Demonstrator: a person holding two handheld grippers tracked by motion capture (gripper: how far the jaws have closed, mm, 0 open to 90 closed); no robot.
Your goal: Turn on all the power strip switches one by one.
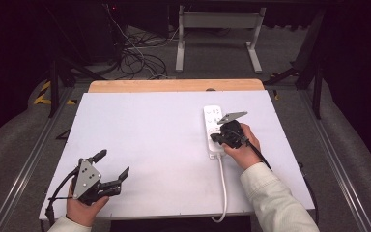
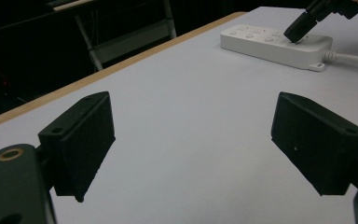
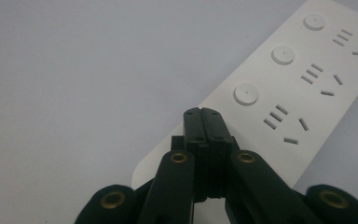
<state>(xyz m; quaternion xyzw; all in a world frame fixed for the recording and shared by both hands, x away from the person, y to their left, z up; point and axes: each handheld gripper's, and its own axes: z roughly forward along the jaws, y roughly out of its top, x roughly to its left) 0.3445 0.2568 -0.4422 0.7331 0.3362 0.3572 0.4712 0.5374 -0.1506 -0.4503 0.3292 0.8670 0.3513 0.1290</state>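
On the near left of the white table (image 1: pixel 164 145), the left gripper (image 1: pixel 112 169) sits low in the person's left hand (image 1: pixel 83 209), its jaws spread wide apart with nothing between them; in the left gripper view the two black pads (image 2: pixel 79 142) frame only bare tabletop. Its grey three-cornered plate (image 1: pixel 87 178) faces up and a black cable trails from it toward the table's near edge. Well apart from it, on the right half of the table, lies a white power strip (image 1: pixel 213 126), flat, running away from the person, with its white cord (image 1: pixel 223 186) leading back over the near edge. The strip carries a row of round buttons (image 3: pixel 245 93), each beside a set of socket slots. The right gripper (image 1: pixel 215 139), held in the right hand (image 1: pixel 244 150) with a light sleeve (image 1: pixel 275 198) behind it, is clenched: in the right gripper view its jaws are pressed together with nothing held, and the joined tips rest over the near end of the strip, just short of the nearest button. Whether the tips actually touch the strip's surface cannot be told. Beyond the table's wooden far edge (image 1: pixel 174 85), cables lie on the floor.
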